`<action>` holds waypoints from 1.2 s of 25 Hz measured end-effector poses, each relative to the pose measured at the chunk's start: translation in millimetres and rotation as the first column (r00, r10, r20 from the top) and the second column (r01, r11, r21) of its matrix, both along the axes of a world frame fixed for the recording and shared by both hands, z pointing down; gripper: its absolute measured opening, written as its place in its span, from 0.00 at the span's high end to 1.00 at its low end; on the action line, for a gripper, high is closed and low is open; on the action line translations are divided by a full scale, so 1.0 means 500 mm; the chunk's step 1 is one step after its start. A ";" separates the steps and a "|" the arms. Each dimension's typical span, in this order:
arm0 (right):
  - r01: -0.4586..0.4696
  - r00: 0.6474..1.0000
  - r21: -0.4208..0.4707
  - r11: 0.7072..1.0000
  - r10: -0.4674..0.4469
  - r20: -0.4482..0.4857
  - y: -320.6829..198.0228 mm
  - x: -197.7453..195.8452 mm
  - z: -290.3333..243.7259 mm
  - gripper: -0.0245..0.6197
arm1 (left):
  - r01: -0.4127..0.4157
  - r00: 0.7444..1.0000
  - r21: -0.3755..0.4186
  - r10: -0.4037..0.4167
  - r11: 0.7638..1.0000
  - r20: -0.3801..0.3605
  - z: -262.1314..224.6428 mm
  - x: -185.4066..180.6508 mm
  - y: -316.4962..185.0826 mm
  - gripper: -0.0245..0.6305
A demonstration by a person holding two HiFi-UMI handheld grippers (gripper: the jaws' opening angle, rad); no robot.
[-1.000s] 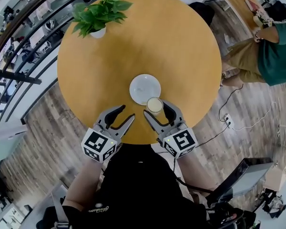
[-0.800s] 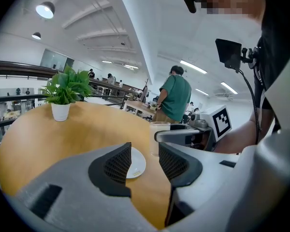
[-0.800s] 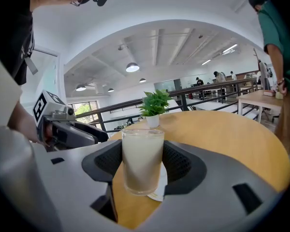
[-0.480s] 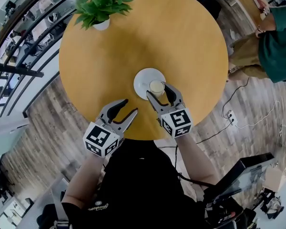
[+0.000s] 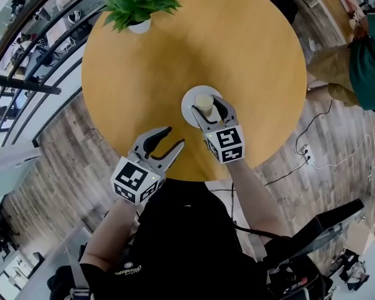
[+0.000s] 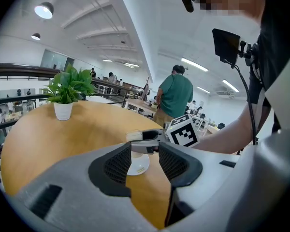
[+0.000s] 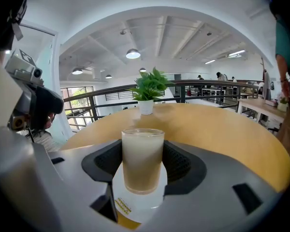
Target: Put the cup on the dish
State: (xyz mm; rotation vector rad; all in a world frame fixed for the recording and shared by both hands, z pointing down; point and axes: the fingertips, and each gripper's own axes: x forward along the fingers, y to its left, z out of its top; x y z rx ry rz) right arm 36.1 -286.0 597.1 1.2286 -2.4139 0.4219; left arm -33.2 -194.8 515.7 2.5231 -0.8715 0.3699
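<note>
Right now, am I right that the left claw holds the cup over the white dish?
Not quite: the right claw holds the cup over the white dish, as the right gripper view shows; the left claw is open and empty.

The head view looks steeply down from above the person onto the whole round yellow-brown wooden table (image 5: pixel 250 55). The left gripper (image 5: pixel 174 137) view sits low at the table's near edge, facing across the top toward the right gripper (image 5: pixel 206 107); the right gripper view looks level along the top, with a cloudy glass cup (image 7: pixel 142 161) close before its lens. All three share the small white round dish (image 5: pixel 186 105) and the leafy green plant in a white pot (image 5: pixel 140 2)
</note>
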 end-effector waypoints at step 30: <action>-0.042 0.998 0.019 0.999 0.043 -0.046 -0.058 -0.006 0.064 0.57 | 0.000 1.000 -0.024 0.000 1.000 0.000 0.023 -0.019 0.025 0.69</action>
